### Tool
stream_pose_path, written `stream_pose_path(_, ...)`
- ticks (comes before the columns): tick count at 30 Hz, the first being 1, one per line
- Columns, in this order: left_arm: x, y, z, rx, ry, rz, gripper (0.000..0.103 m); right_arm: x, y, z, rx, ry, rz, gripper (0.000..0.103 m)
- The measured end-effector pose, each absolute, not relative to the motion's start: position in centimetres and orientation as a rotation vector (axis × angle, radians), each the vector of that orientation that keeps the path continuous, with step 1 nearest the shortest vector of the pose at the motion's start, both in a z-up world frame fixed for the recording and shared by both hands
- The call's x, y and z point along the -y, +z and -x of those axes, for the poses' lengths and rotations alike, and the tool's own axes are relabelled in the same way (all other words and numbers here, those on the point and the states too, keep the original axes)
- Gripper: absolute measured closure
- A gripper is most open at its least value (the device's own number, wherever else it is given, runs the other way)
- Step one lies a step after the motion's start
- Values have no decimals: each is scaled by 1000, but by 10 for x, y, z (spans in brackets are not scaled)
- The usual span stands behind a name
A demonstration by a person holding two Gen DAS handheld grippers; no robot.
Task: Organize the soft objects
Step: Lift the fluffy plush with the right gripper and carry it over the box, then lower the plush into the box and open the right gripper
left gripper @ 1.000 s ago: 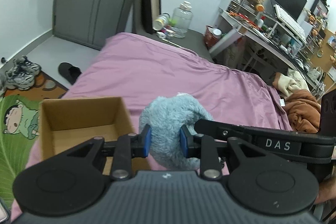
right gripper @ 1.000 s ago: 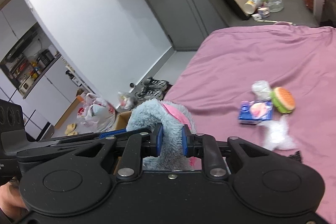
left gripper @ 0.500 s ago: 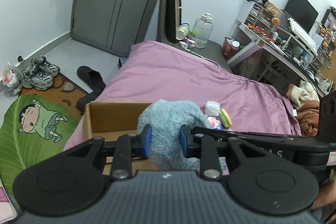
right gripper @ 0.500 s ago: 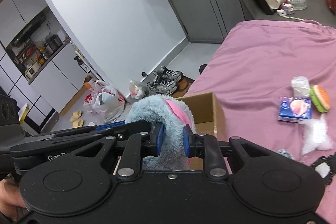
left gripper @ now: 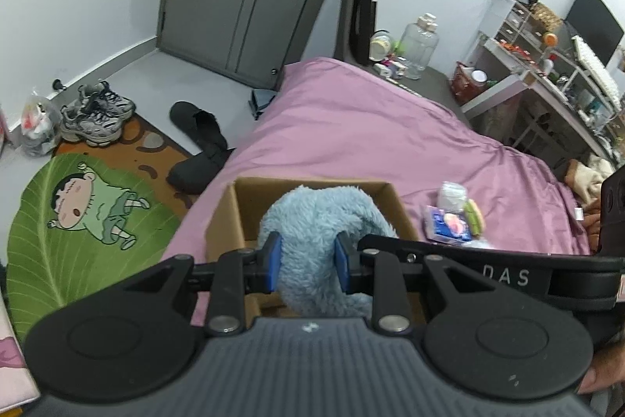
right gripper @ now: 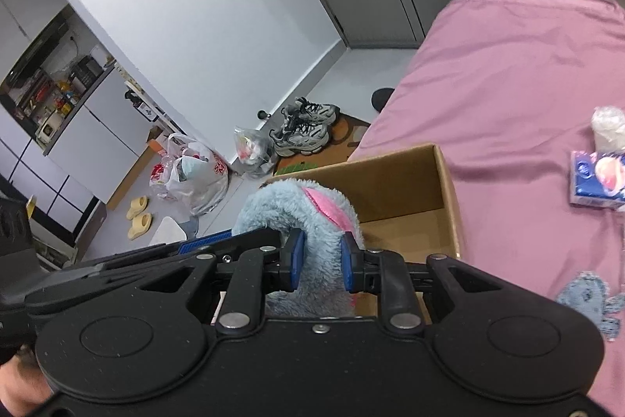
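A fluffy blue plush toy (left gripper: 312, 233) with a pink patch (right gripper: 328, 206) is held by both grippers over an open cardboard box (left gripper: 242, 210) at the bed's near left corner. My left gripper (left gripper: 306, 262) is shut on the plush. My right gripper (right gripper: 321, 260) is shut on the same plush from the other side; the box also shows in the right wrist view (right gripper: 406, 178). The lower part of the plush is hidden behind the grippers.
On the purple bedsheet (left gripper: 351, 127) lie a blue tissue pack (left gripper: 447, 227), a burger toy (left gripper: 474, 217), a white wrapped bundle (left gripper: 451, 196) and a blue cloth piece (right gripper: 586, 299). The floor at left has a green mat (left gripper: 58, 221), sneakers (left gripper: 95, 114) and slippers. A desk stands at right.
Both grippers have carried the plush toward the box; the box has come from the left to directly under and behind the plush, and both views have tilted downward.
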State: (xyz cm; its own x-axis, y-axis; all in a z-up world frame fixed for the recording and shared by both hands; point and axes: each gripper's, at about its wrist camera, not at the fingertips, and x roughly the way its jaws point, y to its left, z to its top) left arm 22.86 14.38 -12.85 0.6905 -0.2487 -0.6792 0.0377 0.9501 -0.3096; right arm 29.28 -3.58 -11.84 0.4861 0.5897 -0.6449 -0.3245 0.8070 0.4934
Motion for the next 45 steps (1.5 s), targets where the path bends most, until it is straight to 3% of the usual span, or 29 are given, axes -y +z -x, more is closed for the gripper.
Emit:
stream_pose_path(9,-143,-140,-238,-807,-137,260,75,31,-139,-316,-963,538,-389,87)
stream_pose_path(18,-142,-132,-226,-788,-72,224,73,22,-150,-321,-1004,497,-356,86)
stream_pose_path(23,-146,-139,-227,-820,-38,233,73,16,-153,-326,-1088,519,-319,78)
stream_pose_path(28,-149,-144,-227,-831,-27,258,73,28,-143,-316,-1073,564,-348,55)
stream_pose_path(35,-145,-139,-223,-838,-16,250,72,30,-136,-312,-1074,568,-367,55)
stream_pose_path(39,-146,-129,-216,-831,5,259,72,37,-126,-307,-1052,565,-381,47)
stream_pose_path(42,-144,-119,-212,-822,23,252,65,49,-116,-302,-1027,564,-405,37)
stream_pose_path(45,-139,-109,-205,-782,60,241,50,65,-108,-295,-988,540,-412,28)
